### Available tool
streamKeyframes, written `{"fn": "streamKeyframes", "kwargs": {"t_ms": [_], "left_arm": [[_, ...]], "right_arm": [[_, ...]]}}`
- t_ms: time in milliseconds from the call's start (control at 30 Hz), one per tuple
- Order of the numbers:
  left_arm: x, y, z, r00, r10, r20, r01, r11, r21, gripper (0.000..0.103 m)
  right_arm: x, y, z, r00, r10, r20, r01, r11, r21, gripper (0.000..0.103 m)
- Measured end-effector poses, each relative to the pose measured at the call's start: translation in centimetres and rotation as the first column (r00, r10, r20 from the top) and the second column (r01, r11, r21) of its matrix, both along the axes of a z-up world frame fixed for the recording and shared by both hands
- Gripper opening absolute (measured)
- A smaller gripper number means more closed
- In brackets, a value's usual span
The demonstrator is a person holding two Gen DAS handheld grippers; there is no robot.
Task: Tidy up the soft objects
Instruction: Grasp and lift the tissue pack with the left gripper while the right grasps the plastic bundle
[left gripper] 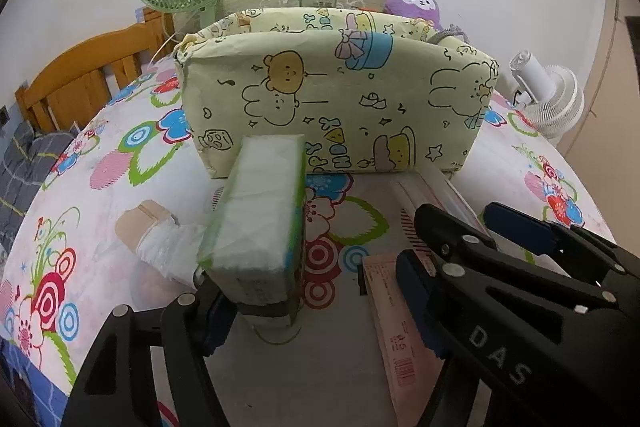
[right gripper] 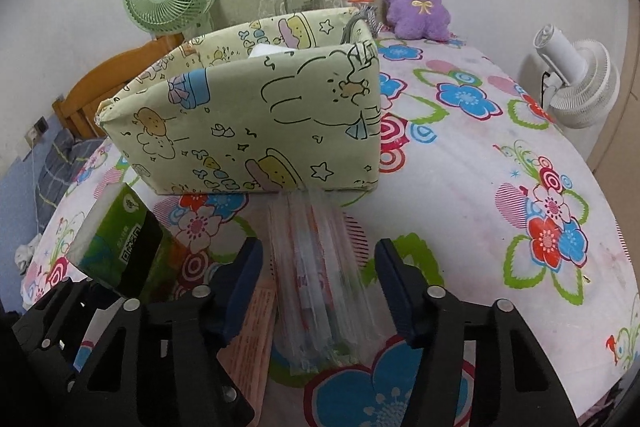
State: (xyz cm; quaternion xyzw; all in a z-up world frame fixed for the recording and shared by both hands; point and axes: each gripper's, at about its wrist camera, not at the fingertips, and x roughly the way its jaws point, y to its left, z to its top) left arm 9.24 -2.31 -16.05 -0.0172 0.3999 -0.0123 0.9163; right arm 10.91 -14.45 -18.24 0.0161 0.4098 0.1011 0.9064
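While hovering spread apart, straddles the clear packet (right gripper: 320,291) with the right gripper (right gripper: 318,247), pads beside it, not pressing. Shows that packet flat on the flowered cloth (right gripper: 500,147), long axis running straight away from the fingers, far end pointing at the foot of the cartoon-print box (right gripper: 248,115). Puts the right hand nearer. Shows the left gripper (left gripper: 256,311) clamped on a tissue pack (left gripper: 256,211), raised off the cloth.
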Motion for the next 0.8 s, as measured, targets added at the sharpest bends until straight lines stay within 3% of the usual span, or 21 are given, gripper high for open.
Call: {"fn": "streamKeyframes", "kwargs": {"t_ms": [300,433,500,667,800], "left_arm": [[0.1,0.1,0.0,1.000,-0.015,0.001,0.015,1.000,-0.003,0.070],[0.3,0.7,0.1,1.000,0.014,-0.005,-0.014,1.000,-0.009,0.061],[0.4,1.1,0.0,0.999,0.032,-0.009,-0.032,0.999,0.002,0.061],[0.4,1.5,-0.1,0.999,0.043,-0.011,-0.043,0.999,-0.004,0.040],[0.3,1.9,-0.1,0.999,0.048,-0.008,-0.048,0.999,-0.013,0.031]], "right_arm": [[0.6,0.5,-0.3,1.000,-0.006,-0.015,0.005,1.000,-0.017,0.040],[0.5,0.7,-0.1,1.000,0.002,-0.004,-0.002,1.000,-0.016,0.027],[0.5,0.9,0.1,1.000,0.006,0.001,-0.006,1.000,-0.022,0.026],[0.4,1.3,0.2,1.000,0.011,0.005,-0.011,1.000,-0.024,0.025],[0.2,1.6,0.3,1.000,0.011,0.007,-0.010,0.999,-0.031,0.025]]}}
